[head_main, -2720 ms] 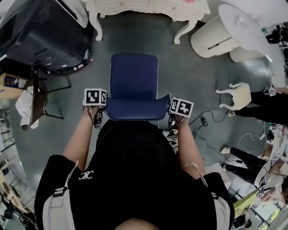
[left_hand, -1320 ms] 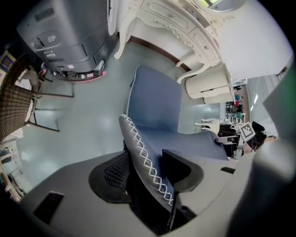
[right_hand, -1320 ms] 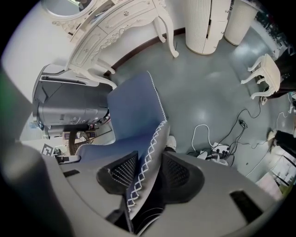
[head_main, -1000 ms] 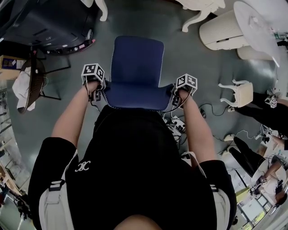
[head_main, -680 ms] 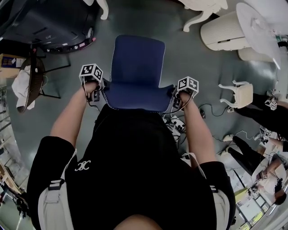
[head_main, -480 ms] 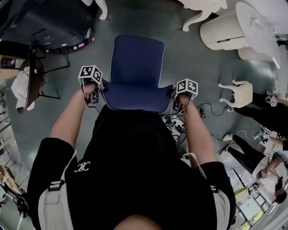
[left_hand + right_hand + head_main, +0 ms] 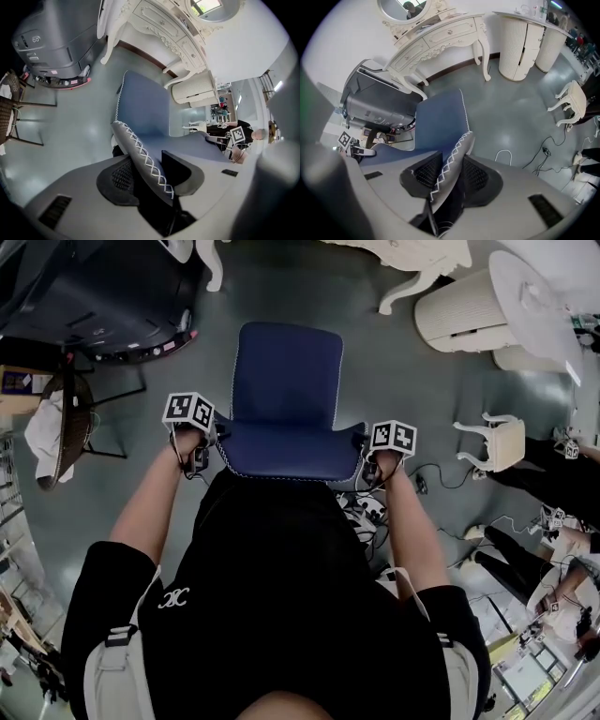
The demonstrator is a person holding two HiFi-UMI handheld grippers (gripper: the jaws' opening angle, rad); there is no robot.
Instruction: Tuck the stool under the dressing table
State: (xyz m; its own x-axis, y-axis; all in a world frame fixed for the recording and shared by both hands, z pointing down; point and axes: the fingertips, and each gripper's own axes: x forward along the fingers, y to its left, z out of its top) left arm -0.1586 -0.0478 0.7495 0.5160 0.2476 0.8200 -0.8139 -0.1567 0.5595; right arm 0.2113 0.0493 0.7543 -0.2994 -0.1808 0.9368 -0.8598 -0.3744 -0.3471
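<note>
The stool (image 7: 281,399) has a blue padded seat with white stitching and stands on the grey floor in front of me. My left gripper (image 7: 204,451) grips its near left edge and my right gripper (image 7: 364,465) its near right edge. In the left gripper view the stitched edge (image 7: 140,154) lies pressed between the pads of the left gripper (image 7: 145,173). The right gripper (image 7: 450,176) clamps the stitched edge (image 7: 452,164) likewise. Both pairs of jaws closed in and have just eased open a little, with the edge still between them. The white dressing table (image 7: 440,35) stands beyond the stool, and only its legs (image 7: 211,263) show overhead.
A large dark grey machine (image 7: 84,287) stands left of the table. White ribbed cabinets (image 7: 469,306) stand on the right. A small white chair (image 7: 502,442) and cables (image 7: 375,507) lie to my right. A wicker chair (image 7: 61,427) stands at the left. People stand at the far right.
Both grippers stay on the stool's near corners. Stool and hands have shifted slightly down in the head view, and more of the table's legs shows at the top than a second ago.
</note>
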